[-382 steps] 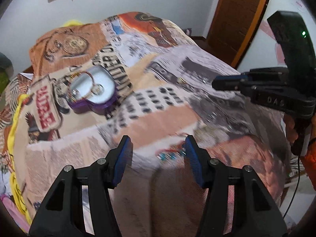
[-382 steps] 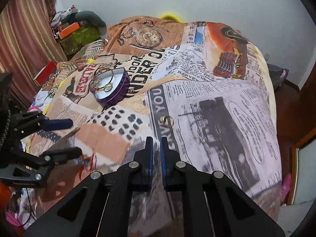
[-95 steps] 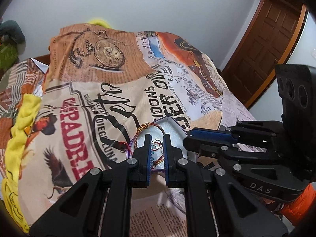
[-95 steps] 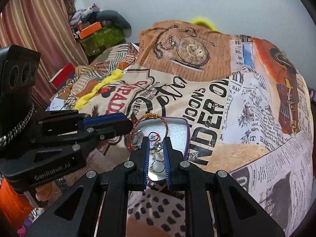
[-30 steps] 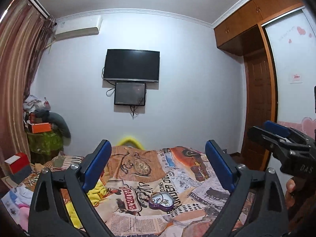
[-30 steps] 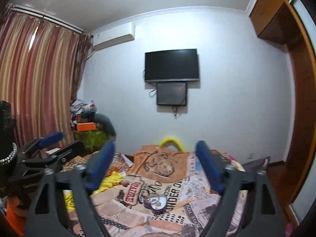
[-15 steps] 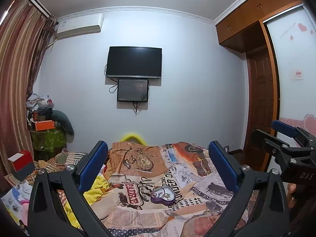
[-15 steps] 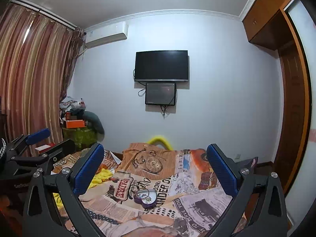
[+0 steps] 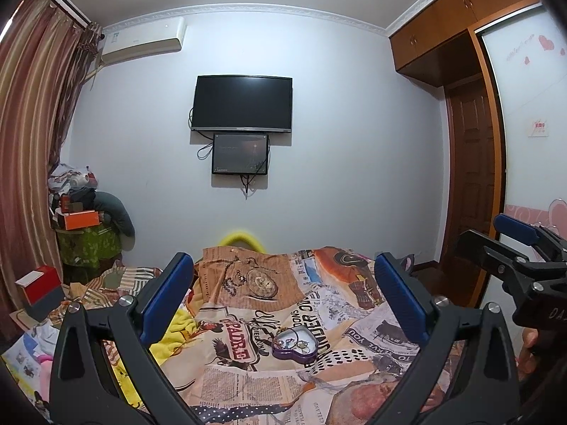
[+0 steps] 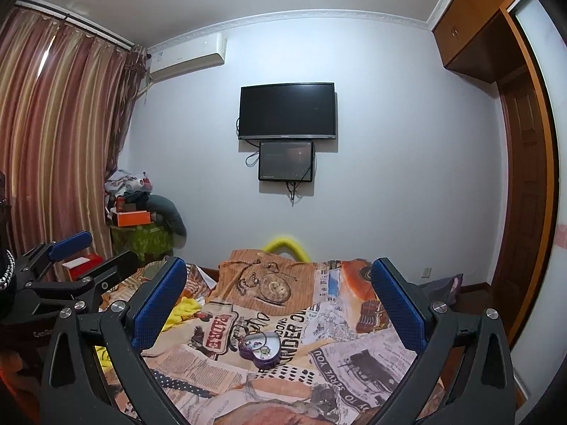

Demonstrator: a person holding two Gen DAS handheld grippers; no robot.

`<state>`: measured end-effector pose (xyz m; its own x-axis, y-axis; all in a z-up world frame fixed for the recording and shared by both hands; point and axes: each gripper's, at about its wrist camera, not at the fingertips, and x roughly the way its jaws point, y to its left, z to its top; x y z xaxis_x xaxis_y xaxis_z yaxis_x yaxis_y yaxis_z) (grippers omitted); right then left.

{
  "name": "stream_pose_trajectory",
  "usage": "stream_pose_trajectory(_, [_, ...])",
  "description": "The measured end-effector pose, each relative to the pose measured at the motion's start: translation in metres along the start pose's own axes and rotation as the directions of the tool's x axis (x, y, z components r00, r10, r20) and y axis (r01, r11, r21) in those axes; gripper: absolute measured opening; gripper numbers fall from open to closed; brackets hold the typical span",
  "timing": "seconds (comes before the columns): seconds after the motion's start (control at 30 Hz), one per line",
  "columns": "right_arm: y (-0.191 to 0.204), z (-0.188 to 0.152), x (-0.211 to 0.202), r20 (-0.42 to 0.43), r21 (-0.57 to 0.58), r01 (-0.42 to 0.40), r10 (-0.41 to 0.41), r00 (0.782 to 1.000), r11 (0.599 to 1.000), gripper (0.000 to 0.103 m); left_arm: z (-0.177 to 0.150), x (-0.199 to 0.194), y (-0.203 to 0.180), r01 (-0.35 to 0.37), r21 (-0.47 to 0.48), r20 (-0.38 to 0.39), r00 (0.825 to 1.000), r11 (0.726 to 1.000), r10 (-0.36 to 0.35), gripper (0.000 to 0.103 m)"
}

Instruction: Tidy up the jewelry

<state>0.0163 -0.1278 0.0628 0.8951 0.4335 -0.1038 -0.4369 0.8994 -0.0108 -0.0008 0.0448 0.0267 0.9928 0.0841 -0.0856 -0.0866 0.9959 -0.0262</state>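
A purple heart-shaped jewelry tin point(image 9: 295, 344) lies open on the patterned bed cover point(image 9: 248, 372), with rings and bracelets inside; it also shows in the right wrist view point(image 10: 260, 349). My left gripper point(image 9: 283, 297) is wide open and empty, held high and well back from the tin. My right gripper point(image 10: 278, 301) is wide open and empty, also far back. The right gripper shows at the right edge of the left wrist view point(image 9: 514, 248), and the left gripper at the left edge of the right wrist view point(image 10: 67, 265).
A TV point(image 9: 242, 103) and a small screen point(image 9: 240, 153) hang on the far wall. A cluttered green stand point(image 9: 83, 237) and a red box point(image 9: 39, 285) are at left by the curtains point(image 10: 53, 148). A wooden door point(image 9: 467, 184) is at right.
Both grippers let go of the jewelry in the tin, opened wide and pulled up and far back from the bed. In the last half second they drifted slightly further.
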Motion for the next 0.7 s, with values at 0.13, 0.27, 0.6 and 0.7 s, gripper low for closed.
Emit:
stream_pose_trajectory(0.13, [-0.001, 0.0, -0.001, -0.005, 0.006, -0.001, 0.001, 1.0, 1.0, 0.103, -0.001, 0.002, 0.001, 0.002, -0.004, -0.007, 1.0, 1.0, -0.002, 0.102])
stream_pose_trajectory(0.27, [-0.002, 0.001, -0.001, -0.006, 0.01, 0.0, 0.0, 1.0, 1.0, 0.103, -0.001, 0.004, 0.002, 0.001, -0.009, -0.01, 1.0, 1.0, -0.001, 0.102])
stream_pose_trajectory(0.6, [-0.004, 0.003, -0.003, -0.013, 0.018, -0.003, 0.003, 1.0, 1.0, 0.103, -0.004, 0.01, 0.006, -0.01, -0.018, -0.022, 1.0, 1.0, 0.009, 0.102])
stream_pose_trajectory(0.7, [-0.004, 0.003, -0.003, -0.015, 0.021, -0.005, 0.005, 1.0, 1.0, 0.103, -0.004, 0.011, 0.007, -0.008, -0.026, -0.027, 1.0, 1.0, 0.007, 0.102])
